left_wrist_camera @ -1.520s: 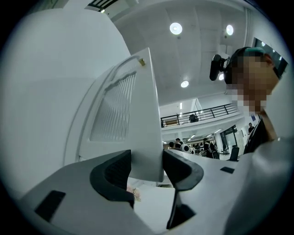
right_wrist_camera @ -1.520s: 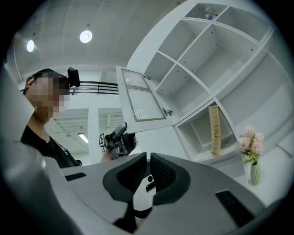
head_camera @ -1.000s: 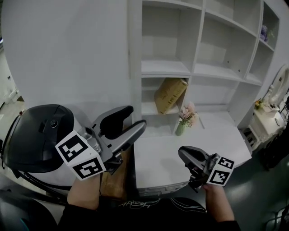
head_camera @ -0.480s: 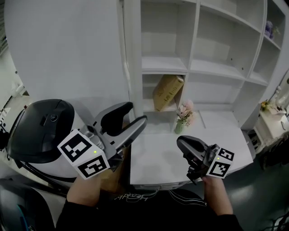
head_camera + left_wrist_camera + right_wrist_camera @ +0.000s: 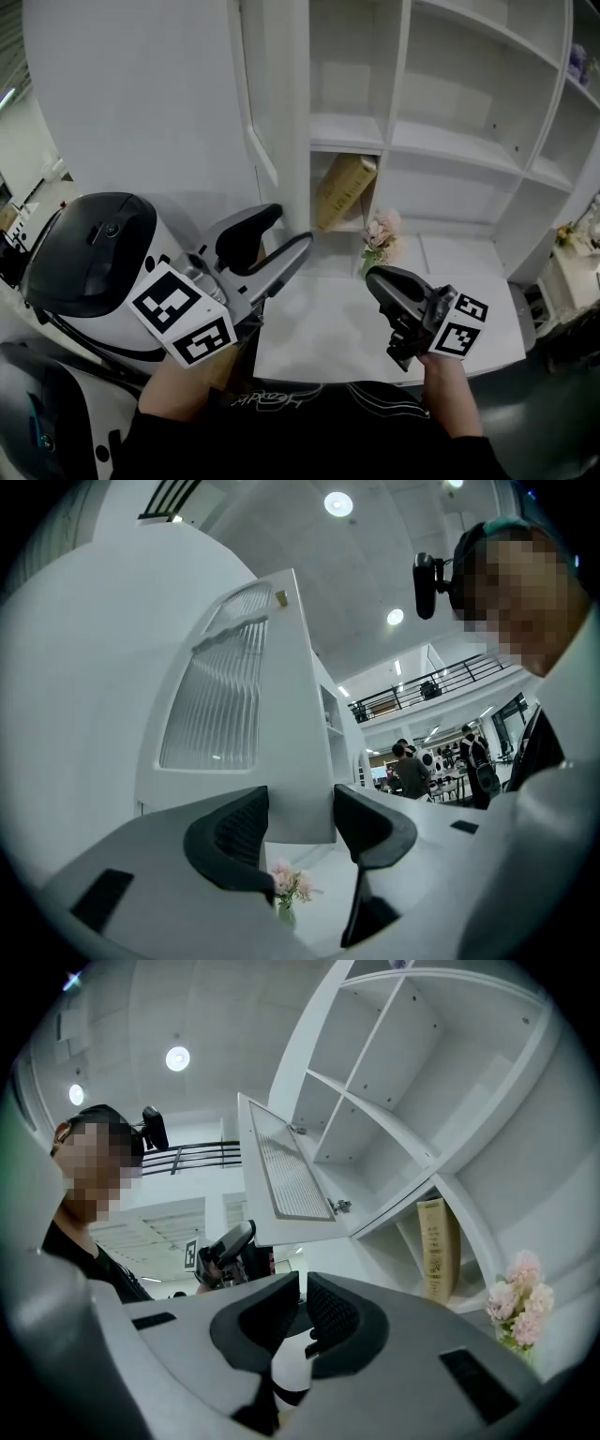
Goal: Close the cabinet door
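The cabinet door is white (ribbed pane), flowers pink, box tan.

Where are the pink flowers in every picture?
Head view: the pink flowers are near the centre.
Left gripper view: low in the middle.
Right gripper view: low at the far right edge.
Shared landmark: the open cabinet door, up and left of the flowers in all three.

left gripper — jaws apart, empty | right gripper — jaws nearly together
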{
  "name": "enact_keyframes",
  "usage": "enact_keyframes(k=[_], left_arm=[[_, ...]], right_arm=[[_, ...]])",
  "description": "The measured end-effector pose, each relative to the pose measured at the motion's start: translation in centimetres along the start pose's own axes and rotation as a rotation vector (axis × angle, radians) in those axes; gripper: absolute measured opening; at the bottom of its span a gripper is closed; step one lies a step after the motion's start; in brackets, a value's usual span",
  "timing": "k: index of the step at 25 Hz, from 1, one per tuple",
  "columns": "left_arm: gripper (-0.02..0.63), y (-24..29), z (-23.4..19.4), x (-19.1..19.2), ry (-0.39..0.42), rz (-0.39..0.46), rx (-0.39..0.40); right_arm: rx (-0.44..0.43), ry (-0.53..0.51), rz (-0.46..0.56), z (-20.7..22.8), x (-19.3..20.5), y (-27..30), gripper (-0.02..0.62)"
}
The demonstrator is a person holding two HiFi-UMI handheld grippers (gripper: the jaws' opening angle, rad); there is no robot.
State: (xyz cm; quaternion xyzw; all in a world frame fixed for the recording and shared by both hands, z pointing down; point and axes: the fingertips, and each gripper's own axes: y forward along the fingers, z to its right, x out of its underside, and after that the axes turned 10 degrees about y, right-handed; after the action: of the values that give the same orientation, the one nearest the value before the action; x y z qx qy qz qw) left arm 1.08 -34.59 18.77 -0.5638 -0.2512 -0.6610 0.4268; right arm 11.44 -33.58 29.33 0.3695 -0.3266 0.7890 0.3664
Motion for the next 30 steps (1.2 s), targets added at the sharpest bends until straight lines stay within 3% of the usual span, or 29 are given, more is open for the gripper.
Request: enact_keyframes(k=[14,26,27,28,30], left_arm=[[0.237,7.2,1.4,1.2,0.058,-0.05,-0.176],[0.237,13.4,0.3,3.3,0.066,-0.096,-0.259],[0.227,13.9,0.0,3.5,0.074,-0.103,-0.273],[0.176,14.3,-0.4,3.7,0.081,-0.108,-0.287],[0.181,15.2,-0.9,4.0,0.082,-0.108,-0.294]], right_arm=[[-0.065,0.003,0.009,2.4,-2.9,-4.8,0.054],[-0.068,0.006,0.016,4.7,-5.3,-8.9,0.054],[-0.067,0.005,0.015,4.9,-5.4,-9.1,0.054],[-0.066,0.005,0.015,5.1,-5.6,-9.4,0.054],[-0.063,0.005,0.013,5.5,-6.0,-9.9,0.054]])
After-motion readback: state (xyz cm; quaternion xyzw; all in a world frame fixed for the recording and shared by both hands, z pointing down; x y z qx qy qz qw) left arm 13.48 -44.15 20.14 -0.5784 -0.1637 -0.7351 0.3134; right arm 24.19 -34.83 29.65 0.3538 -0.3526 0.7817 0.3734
